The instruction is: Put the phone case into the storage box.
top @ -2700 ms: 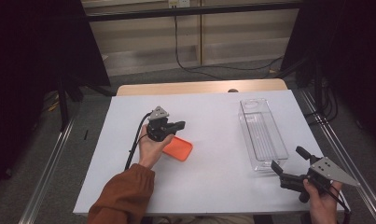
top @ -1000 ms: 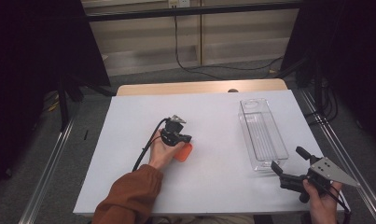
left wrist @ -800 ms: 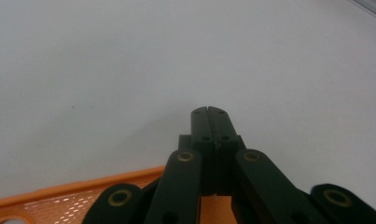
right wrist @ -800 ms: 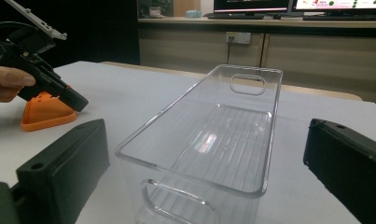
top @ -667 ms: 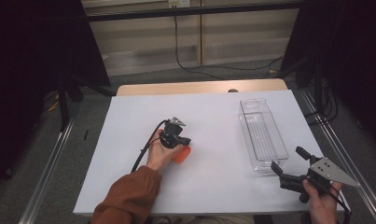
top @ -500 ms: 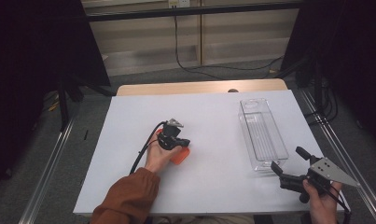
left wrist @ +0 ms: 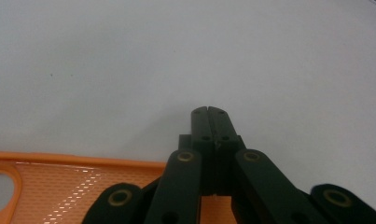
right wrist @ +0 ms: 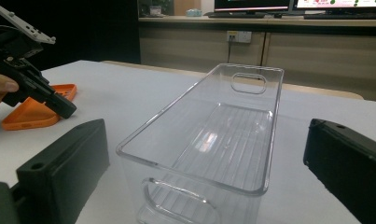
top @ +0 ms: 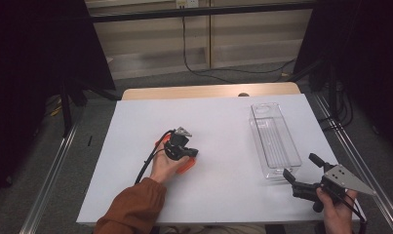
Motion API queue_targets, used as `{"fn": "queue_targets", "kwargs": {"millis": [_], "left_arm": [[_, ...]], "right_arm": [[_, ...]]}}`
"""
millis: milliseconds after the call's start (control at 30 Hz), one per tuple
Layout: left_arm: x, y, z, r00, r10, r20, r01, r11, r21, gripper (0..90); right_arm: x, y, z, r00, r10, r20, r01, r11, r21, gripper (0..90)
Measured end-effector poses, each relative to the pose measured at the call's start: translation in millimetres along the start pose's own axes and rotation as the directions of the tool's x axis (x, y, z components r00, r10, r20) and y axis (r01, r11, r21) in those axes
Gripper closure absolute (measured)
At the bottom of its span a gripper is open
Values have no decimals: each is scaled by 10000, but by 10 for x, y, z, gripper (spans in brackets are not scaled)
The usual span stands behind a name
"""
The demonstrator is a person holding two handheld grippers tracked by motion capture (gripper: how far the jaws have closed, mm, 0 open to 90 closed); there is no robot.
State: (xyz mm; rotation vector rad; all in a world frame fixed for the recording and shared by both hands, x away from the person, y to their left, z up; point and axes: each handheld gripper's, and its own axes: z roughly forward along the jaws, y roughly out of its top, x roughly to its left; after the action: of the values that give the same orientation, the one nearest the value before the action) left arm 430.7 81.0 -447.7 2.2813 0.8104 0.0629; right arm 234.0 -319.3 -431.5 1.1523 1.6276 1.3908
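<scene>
— Left gripper (top: 190, 153)? Jaws closed, empty, over the orange lid (top: 184, 167) at table centre, nine o'clock of the clear bin (top: 275, 141).
— Right gripper (top: 297, 172)? Spread wide, idle. Step judged: pre-grasp; opening needed next.

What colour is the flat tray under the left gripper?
Orange tray, clearest in the right gripper view, beneath the left gripper.

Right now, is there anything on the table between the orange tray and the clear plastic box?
Nothing: in the high view, only bare white tabletop lies between the orange tray and the clear box.
</scene>
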Motion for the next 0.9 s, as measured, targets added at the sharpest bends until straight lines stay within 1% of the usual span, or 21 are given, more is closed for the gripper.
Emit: {"fn": "queue_targets", "kwargs": {"millis": [100,133,267,367,400,467,567,633,700,733,767,867,900], "left_arm": [[-5,-5,-6,10000,-48,20,48,10000,21,900],[-2,-3,-13,10000,89,21,-89,9999,101,900],[-15,2,-26,9999,122,25,-123,9996,239,900],[-13,-7,-34,9999,141,37,-142,9996,248,900],[-13,-10,-33,10000,67,69,-68,9998,207,900],[-12,-14,-38,10000,65,56,-66,9997,228,900],[-15,-15,-52,9998,185,120,-189,9992,356,900],[-13,-24,-65,9998,148,160,-155,9990,409,900],[-14,-33,-74,9997,196,176,-203,9989,425,900],[-20,-40,-76,9997,131,193,-138,9992,387,900],[-16,-46,-83,9996,170,224,-179,9989,431,900],[-14,-66,-97,9996,118,253,-128,9992,384,900],[-19,-78,-99,9997,69,245,-76,9995,309,900]], "right_arm": [[4,2,-1,10000,6,16,-6,10000,-19,0],[3,2,-2,10000,-19,9,19,10000,-46,0],[3,2,-1,10000,13,11,-13,10000,-33,0],[1,1,1,10000,-1,-3,1,10000,-8,0],[3,1,1,10000,4,10,-4,10000,4,0],[4,2,1,10000,-12,10,12,10000,-4,0],[1,1,0,10000,-15,19,15,10000,-36,0],[4,1,-1,10000,2,7,-2,10000,-20,0],[6,0,-1,10000,5,-5,-4,10000,19,0],[5,0,1,10000,-9,0,9,10000,17,0],[5,0,1,10000,-12,-3,12,10000,18,0],[6,1,0,10000,6,-6,-6,10000,20,0],[5,0,1,10000,-13,1,13,10000,18,0]]}}
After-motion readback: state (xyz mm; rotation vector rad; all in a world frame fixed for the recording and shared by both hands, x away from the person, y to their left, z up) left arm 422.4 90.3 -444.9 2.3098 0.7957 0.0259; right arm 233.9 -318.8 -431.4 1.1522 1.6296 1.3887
